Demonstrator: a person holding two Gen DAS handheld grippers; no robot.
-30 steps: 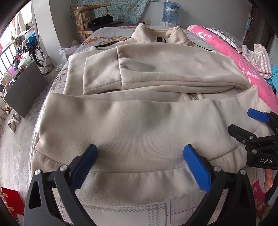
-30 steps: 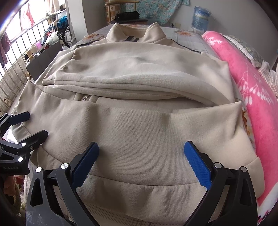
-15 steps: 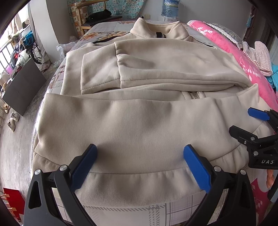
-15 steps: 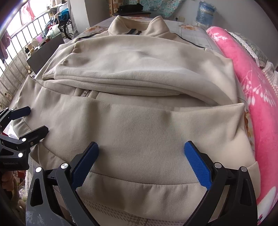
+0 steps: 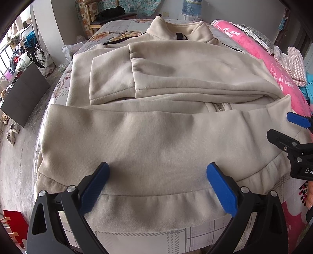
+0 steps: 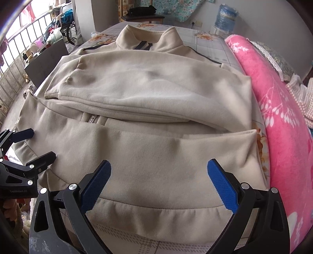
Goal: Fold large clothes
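Observation:
A large beige zip-up sweatshirt lies flat on the bed, collar at the far end, both sleeves folded across the chest, and the hem part folded up towards me. It also shows in the right wrist view. My left gripper is open and empty, just above the hem band on the left half. My right gripper is open and empty above the hem band on the right half. The right gripper also shows in the left wrist view, and the left gripper in the right wrist view.
A pink flowered blanket runs along the bed's right side. The checked bedsheet shows below the hem. A dark board and shoes sit on the floor at the left. A chair and a water bottle stand beyond the bed.
Both grippers have moved forward a little over the hem; the sweatshirt looks closer and larger. Both stay open and empty.

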